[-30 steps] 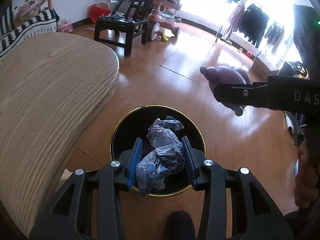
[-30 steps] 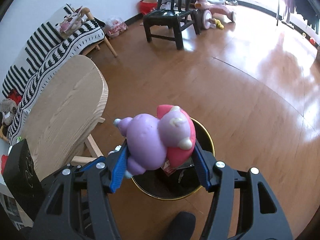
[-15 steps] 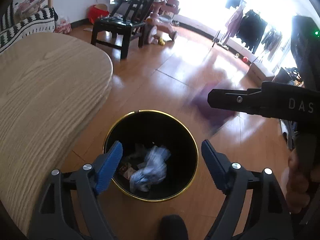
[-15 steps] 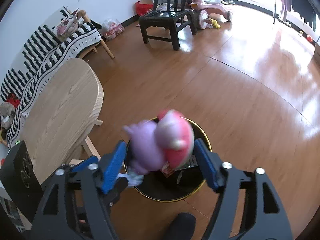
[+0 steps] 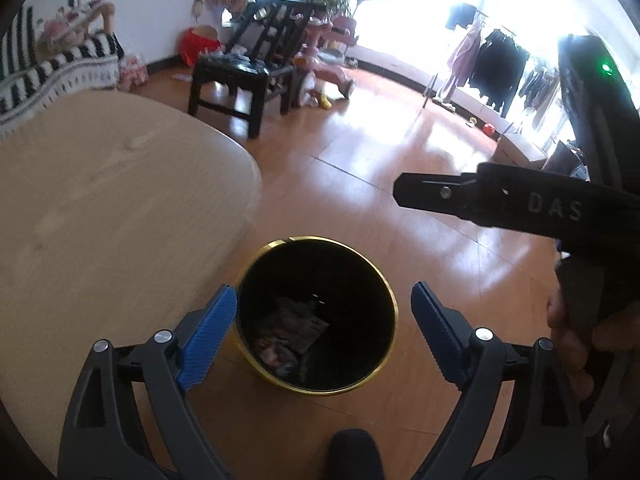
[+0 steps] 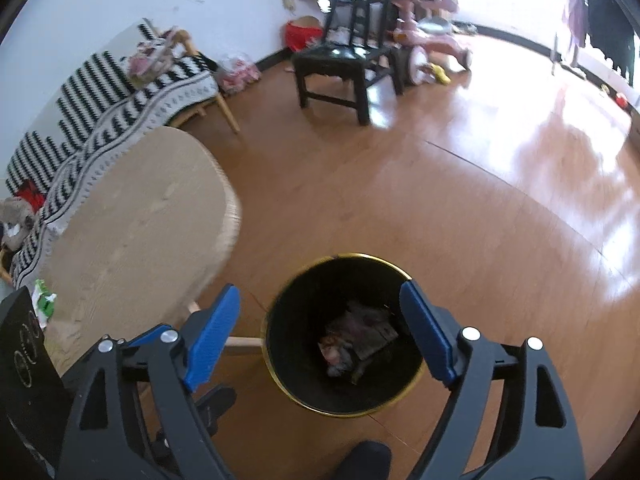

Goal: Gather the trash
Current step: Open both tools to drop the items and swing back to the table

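A black waste bin with a gold rim (image 5: 390, 304) (image 6: 276, 304) stands on the wooden floor beside the table. Crumpled trash (image 5: 290, 334) (image 6: 358, 336) lies at its bottom, among it paper and something pinkish. My left gripper (image 5: 324, 334) hangs over the bin, its jaws still opening, with nothing between the blue pads. My right gripper (image 6: 320, 334) also hovers above the bin, jaws opening and empty. In the left wrist view the right gripper's black finger (image 5: 460, 196) reaches in from the right, held by a hand (image 5: 576, 340).
A light oval wooden table (image 5: 100, 208) (image 6: 132, 220) is left of the bin. On it lies a green-and-white wrapper (image 6: 43, 302). A black chair (image 6: 344, 60), a pink ride-on toy (image 6: 436, 40) and a striped sofa (image 6: 100, 100) stand farther off. Clothes hang on a rack (image 5: 496, 68).
Both grippers opened. The crumpled paper fell from the left one and the purple-pink toy from the right into the bin. Both grippers rose a little above it.
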`<state>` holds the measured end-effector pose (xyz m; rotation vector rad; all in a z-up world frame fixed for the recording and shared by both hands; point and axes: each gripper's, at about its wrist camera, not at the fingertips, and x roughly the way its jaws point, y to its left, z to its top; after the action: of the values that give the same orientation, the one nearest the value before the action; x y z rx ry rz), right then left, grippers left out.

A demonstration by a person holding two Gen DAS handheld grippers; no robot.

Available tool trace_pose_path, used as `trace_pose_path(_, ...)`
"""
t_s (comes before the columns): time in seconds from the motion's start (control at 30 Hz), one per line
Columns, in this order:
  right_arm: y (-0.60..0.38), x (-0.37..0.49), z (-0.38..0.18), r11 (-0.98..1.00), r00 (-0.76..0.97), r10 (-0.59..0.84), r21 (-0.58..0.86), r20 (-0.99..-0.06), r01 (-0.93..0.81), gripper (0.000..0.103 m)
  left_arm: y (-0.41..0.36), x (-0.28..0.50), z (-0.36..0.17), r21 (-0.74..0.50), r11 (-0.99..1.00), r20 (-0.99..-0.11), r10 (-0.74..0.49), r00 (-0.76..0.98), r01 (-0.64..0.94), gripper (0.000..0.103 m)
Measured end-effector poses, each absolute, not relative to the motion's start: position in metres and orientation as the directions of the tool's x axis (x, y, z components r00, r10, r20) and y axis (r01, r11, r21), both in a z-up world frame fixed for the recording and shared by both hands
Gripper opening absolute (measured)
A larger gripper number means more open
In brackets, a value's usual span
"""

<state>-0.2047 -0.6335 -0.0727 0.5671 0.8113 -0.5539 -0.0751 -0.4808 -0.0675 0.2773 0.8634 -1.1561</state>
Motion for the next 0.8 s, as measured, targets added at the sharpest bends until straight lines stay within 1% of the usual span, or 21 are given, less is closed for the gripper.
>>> trace_pose_path(0.1, -0.613, -0.186, -0.058, 0.755, 0.603, -0.225, 0.254, -0.765, 0.605, 0.081, -0.448, -0.064, -0.050, -0.183, 0.446, -0.705, -0.680, 0.199, 0.876, 0.087)
trace_pose_path(0.17, -0.595, -0.171, -0.049, 0.783, 0.624, -0.217, 0.247, -0.750, 0.570, 0.085, -0.420, -0.054, -0.038, -0.145, 0.484, -0.696, -0.670, 0.259, 0.863, 0.088)
trace_pose_path(0.37, -0.532, -0.114, -0.027, 0.854, 0.681, -0.136, 0.263, -0.720, 0.448, 0.085, -0.322, -0.015, -0.010, -0.093, 0.617, -0.681, -0.612, 0.402, 0.781, 0.091)
trace_pose_path(0.57, -0.445, -0.043, -0.017, 0.917, 0.711, -0.011, 0.277, -0.703, 0.288, 0.085, -0.211, 0.026, 0.010, -0.051, 0.761, -0.660, -0.512, 0.550, 0.647, 0.092)
trace_pose_path(0.7, -0.380, -0.001, -0.019, 0.948, 0.707, 0.069, 0.268, -0.704, 0.174, 0.085, -0.143, 0.047, 0.007, -0.052, 0.834, -0.664, -0.440, 0.604, 0.550, 0.093)
trace_pose_path(0.8, -0.338, 0.029, -0.023, 0.959, 0.695, 0.120, 0.264, -0.709, 0.104, 0.085, -0.096, 0.062, 0.002, -0.023, 0.879, -0.668, -0.368, 0.647, 0.476, 0.093)
